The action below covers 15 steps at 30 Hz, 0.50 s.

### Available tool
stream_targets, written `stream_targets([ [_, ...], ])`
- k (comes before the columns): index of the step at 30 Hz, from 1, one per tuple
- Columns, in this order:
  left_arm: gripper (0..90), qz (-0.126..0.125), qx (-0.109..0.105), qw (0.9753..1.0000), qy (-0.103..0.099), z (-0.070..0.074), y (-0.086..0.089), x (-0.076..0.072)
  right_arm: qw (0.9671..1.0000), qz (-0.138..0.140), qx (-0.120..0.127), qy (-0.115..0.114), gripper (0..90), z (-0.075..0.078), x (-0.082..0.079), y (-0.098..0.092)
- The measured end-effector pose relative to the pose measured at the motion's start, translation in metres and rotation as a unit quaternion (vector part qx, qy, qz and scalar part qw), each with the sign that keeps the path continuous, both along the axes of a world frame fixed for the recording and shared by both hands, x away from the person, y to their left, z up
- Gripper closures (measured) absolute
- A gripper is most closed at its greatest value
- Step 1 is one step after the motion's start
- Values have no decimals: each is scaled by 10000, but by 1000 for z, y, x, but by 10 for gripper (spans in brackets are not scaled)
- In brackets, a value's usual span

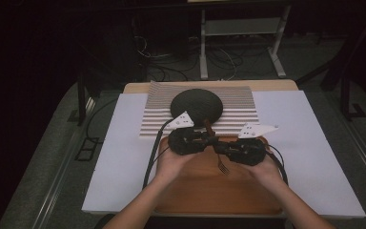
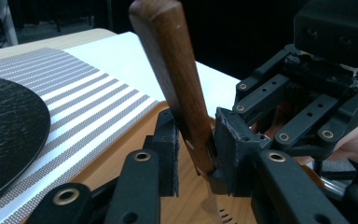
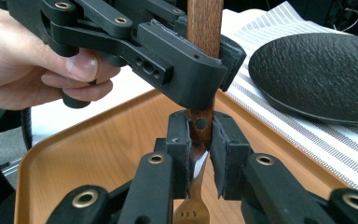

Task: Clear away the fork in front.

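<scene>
One fork [image 1: 220, 160] is held above the wooden tray [image 1: 200, 191], gripped by both grippers at once. Its wooden handle [image 2: 170, 70] is pinched between the jaws of the left gripper [image 2: 193, 149], and in the right gripper view the same handle is seen clamped lower down, near the metal neck, by the right gripper [image 3: 200, 140]. The fork is held roughly upright, tines down toward the tray; a handover from one gripper to the other is judged to be under way, which would explain the double hold. Which gripper is meant to let go cannot be told.

One tray is set at the near edge of the table [image 1: 124, 157], on a white covering. One striped mat [image 1: 240, 117] is laid along the far edge, and one dark round plate [image 1: 196, 106] is placed on it, apparently as the setting the fork is meant for. Two hands are counted, one on each gripper.
</scene>
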<state>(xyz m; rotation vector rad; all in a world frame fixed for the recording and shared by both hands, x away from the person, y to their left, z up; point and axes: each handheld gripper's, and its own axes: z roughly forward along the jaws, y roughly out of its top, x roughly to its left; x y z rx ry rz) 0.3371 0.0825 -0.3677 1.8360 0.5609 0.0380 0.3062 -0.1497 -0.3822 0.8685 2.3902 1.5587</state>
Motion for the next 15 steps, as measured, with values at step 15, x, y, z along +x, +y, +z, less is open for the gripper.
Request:
stream_targets([
  [15, 773, -290, -199, 9993, -107, 7, 11, 1, 9995, 214, 220, -59, 448, 1, 0, 4],
])
